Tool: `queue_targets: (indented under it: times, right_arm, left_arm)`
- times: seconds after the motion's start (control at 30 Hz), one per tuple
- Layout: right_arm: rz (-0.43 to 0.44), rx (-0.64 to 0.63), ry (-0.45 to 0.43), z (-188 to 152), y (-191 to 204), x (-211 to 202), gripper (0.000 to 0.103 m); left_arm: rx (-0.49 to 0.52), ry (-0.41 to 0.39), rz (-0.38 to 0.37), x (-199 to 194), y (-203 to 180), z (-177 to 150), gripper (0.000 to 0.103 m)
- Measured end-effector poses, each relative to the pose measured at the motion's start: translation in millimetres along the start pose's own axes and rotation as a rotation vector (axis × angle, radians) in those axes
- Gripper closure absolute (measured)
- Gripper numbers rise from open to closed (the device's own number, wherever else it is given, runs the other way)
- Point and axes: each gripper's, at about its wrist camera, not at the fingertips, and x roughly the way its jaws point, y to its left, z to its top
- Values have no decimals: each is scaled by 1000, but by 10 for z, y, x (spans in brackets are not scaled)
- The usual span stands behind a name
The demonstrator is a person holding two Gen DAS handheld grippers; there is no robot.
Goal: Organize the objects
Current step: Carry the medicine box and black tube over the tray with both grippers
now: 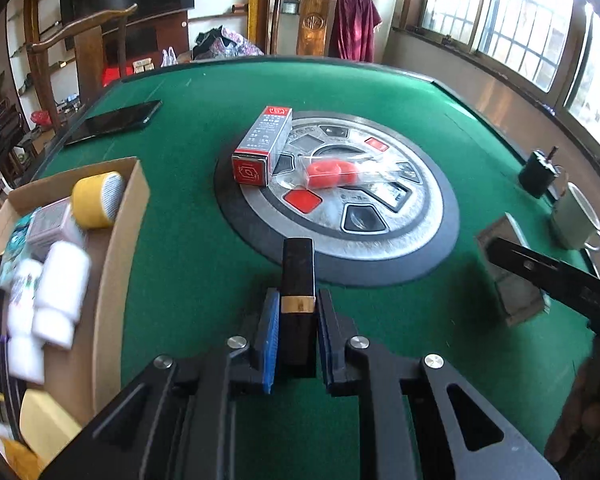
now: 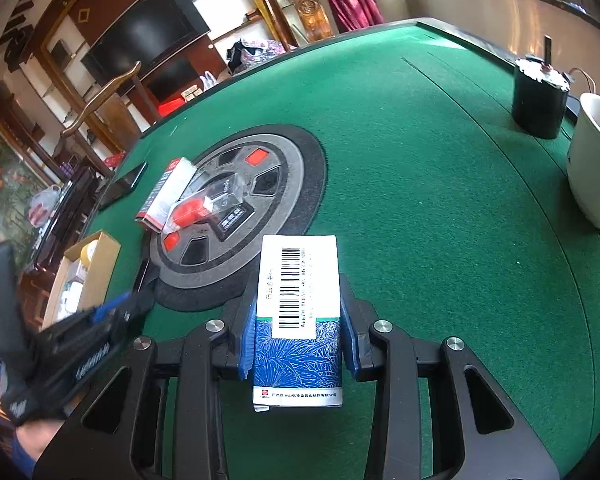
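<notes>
Left wrist view takes in the green table (image 1: 188, 184) first, with the round hub (image 1: 340, 200) at centre frame. At left sits the cardboard box (image 1: 132, 216), already holding tape (image 1: 98, 199) and white bottles (image 1: 62, 280). On the hub lie a red-and-grey carton (image 1: 262, 146) and a clear pack (image 1: 340, 174) with red rings inside. At lower centre the left gripper (image 1: 296, 320) is clenched on a slim black case (image 1: 298, 280) with a gold band, its blue pads (image 1: 269, 344) pressing both sides.

Right wrist view shows the right gripper (image 2: 298, 332) grasping a blue-and-white medicine box (image 2: 298, 320) at lower centre, barcode up. A white mug (image 2: 592, 160) and a black canister (image 2: 540, 100) stand at right.

Risks, as I judge them: the black case is held near its lower end, so it may pivot or slip on the way to the cardboard box at left. That box is crowded; a careless drop could topple the bottles. Both grippers work close together, and could collide crossing over.
</notes>
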Motion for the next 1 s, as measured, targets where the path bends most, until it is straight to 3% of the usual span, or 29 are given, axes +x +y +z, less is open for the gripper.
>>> queue_targets:
  times: [0.17,0.3,0.6,1.0]
  right_arm:
    - [0,-50,-5,-57,150,-1,70]
    - [-9,-94,-5,-113,284,-1,70]
    - [12,-186,-5,-293,563,-35,70]
    - [28,-195,-11,-342,607,-89,69]
  left_arm:
    - [2,-75,-25,-338,-27,-241,87]
    - [27,-119,10,-442,-51,-350,87]
    - [24,-158,4,-497,-11,-466,87]
    - [21,-206,-36,-700,-14,-499,87]
